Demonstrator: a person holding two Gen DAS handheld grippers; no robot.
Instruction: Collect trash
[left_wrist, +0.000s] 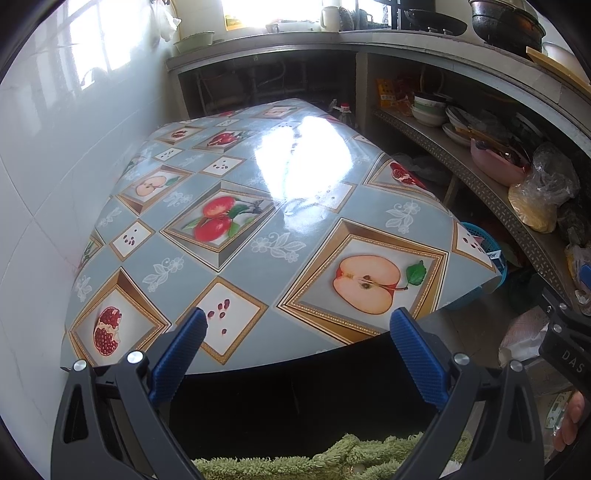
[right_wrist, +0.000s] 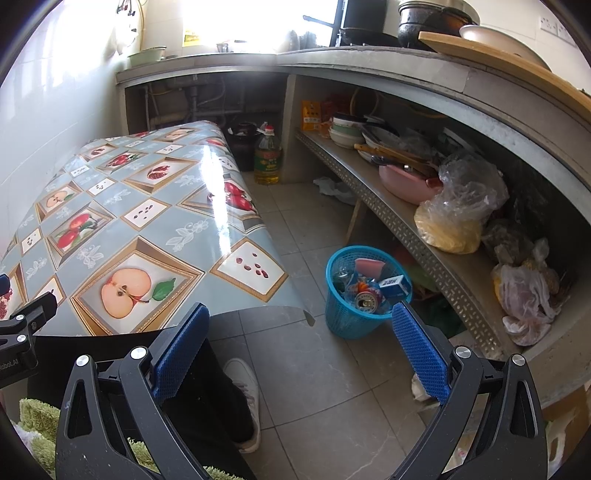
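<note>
A blue plastic basket (right_wrist: 345, 317) stands on the tiled floor to the right of the table; it holds a can (right_wrist: 367, 301), a blue-and-white carton (right_wrist: 395, 286), a pink piece and other trash. Its rim also shows past the table corner in the left wrist view (left_wrist: 484, 240). My right gripper (right_wrist: 301, 317) is open and empty, above the floor just left of the basket. My left gripper (left_wrist: 297, 323) is open and empty over the near edge of the table (left_wrist: 258, 192), which has a fruit-print cover with nothing on it.
A low shelf (right_wrist: 406, 221) along the right holds bowls, a pink basin (right_wrist: 406, 182) and plastic bags (right_wrist: 461, 206). An oil bottle (right_wrist: 266, 155) stands on the floor at the back. A white wall (left_wrist: 44, 184) borders the table's left. A person's leg and white shoe (right_wrist: 245, 391) are below.
</note>
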